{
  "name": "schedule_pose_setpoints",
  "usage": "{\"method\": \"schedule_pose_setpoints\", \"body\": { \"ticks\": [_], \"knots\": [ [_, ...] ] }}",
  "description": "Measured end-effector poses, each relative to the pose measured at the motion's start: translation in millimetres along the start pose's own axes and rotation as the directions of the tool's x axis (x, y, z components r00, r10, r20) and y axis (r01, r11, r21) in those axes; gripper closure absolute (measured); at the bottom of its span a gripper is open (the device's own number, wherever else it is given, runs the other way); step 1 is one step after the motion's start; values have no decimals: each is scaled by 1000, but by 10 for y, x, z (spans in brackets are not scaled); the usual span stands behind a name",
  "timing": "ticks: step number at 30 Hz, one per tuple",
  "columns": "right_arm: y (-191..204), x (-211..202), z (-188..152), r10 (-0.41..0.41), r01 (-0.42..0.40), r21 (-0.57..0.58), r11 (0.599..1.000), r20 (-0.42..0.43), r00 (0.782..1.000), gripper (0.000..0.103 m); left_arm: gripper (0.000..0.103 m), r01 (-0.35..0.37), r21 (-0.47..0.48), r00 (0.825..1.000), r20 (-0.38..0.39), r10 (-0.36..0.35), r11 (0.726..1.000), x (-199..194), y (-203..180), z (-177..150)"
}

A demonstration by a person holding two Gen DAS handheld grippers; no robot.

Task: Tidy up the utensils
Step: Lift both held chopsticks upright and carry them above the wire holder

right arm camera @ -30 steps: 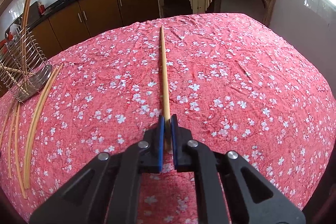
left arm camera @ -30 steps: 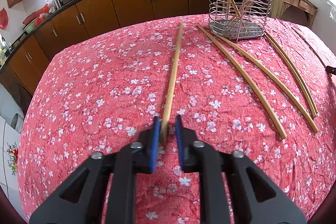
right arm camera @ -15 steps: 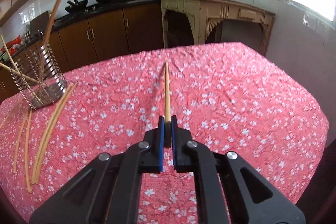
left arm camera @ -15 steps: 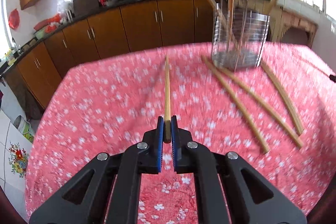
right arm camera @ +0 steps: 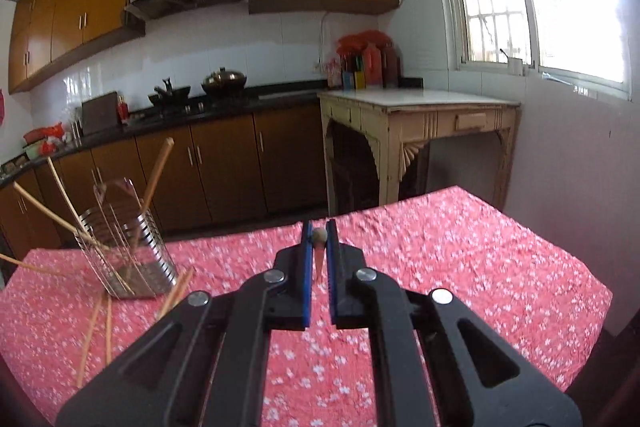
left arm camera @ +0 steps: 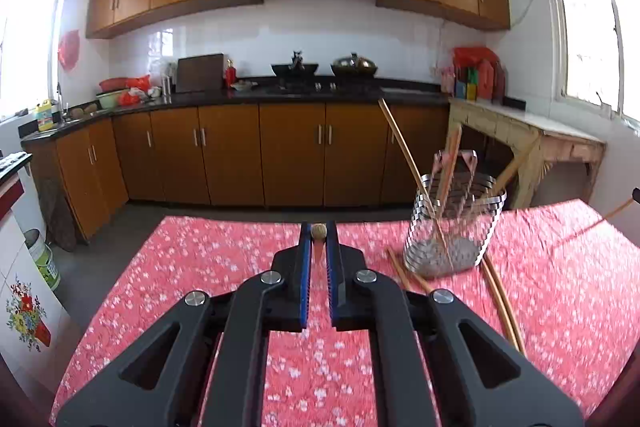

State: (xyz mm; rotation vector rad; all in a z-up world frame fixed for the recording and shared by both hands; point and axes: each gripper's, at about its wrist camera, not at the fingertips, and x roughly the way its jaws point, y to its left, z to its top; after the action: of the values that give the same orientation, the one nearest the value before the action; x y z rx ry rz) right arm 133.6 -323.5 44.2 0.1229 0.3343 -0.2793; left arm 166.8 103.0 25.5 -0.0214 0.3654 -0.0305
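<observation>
Each of my two black tools, left and right, is clamped on one thin bamboo chopstick, seen end-on. My other chopstick points away likewise. The silver wire utensil holder stands near the far edge of the red floral-clothed bench, with loose chopsticks at its base. A mistimed tip could snag the leaning sticks or topple the holder. Open room lies left of the holder.

No lettering, brand, number or sign can be read in either view. The yellow jug at middle left of the left wrist view bears a label, too small and blurred to read.
</observation>
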Motion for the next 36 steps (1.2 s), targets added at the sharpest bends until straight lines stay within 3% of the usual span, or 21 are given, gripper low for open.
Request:
{"method": "schedule_pose_setpoints", "body": {
  "ticks": [7,19,30,36],
  "knots": [
    [95,-90,232,46,-47,10,999,47,998,96,96,-16,-19,998,53,17,1000,-2,13,198],
    [76,-191,364,153,-156,72,985,39,987,96,96,4,-30,994,108,-1,1000,-152,-56,362],
    [237,-376,483,246,-248,49,968,51,968,96,96,55,-41,992,120,-50,998,-238,-121,442],
    [347,-489,655,318,-321,54,946,59,946,96,96,129,-60,983,140,-120,990,-348,-244,601]
  ]
}}
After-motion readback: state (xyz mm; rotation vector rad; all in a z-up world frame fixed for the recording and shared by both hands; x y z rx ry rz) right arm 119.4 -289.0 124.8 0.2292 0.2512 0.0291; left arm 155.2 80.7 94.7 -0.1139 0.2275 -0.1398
